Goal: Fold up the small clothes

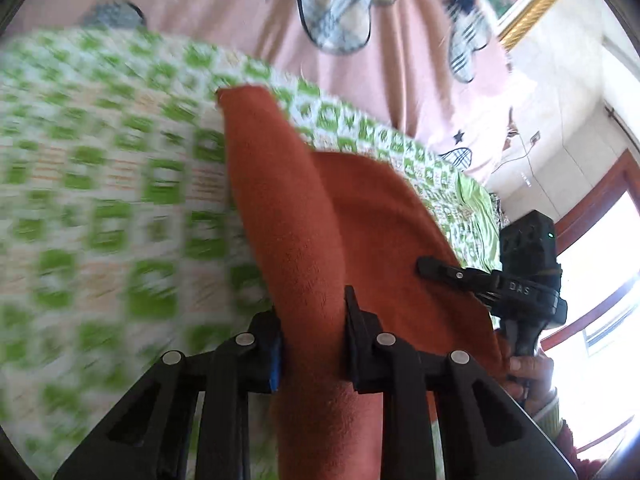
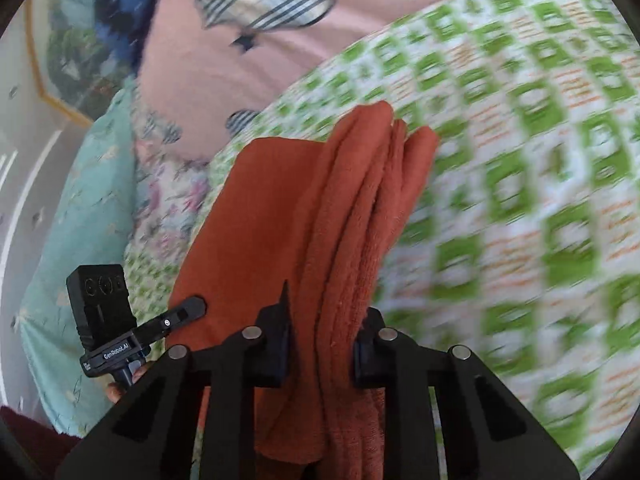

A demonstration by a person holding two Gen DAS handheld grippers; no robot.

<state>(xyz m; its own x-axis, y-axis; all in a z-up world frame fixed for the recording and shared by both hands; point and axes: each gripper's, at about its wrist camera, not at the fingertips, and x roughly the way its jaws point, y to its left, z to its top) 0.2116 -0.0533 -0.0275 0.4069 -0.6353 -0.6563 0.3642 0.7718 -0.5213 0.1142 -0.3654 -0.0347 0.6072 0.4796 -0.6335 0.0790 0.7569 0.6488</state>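
Mid-fold: both grippers — left (image 1: 312,344) and right (image 2: 320,344) — are clamped on bunched edges of the rust cloth (image 1: 360,220), which runs toward 12 o'clock over the green-checked sheet (image 1: 100,200). Next, probably — lay it flat, matching edges, before letting go.

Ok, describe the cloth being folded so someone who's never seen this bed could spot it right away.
Start at the green-and-white checked bedspread below the pink star-print quilt. On it is the rust-orange fleecy cloth, pinched by both the left gripper and the right gripper. It is the only plain, unpatterned orange fabric there.
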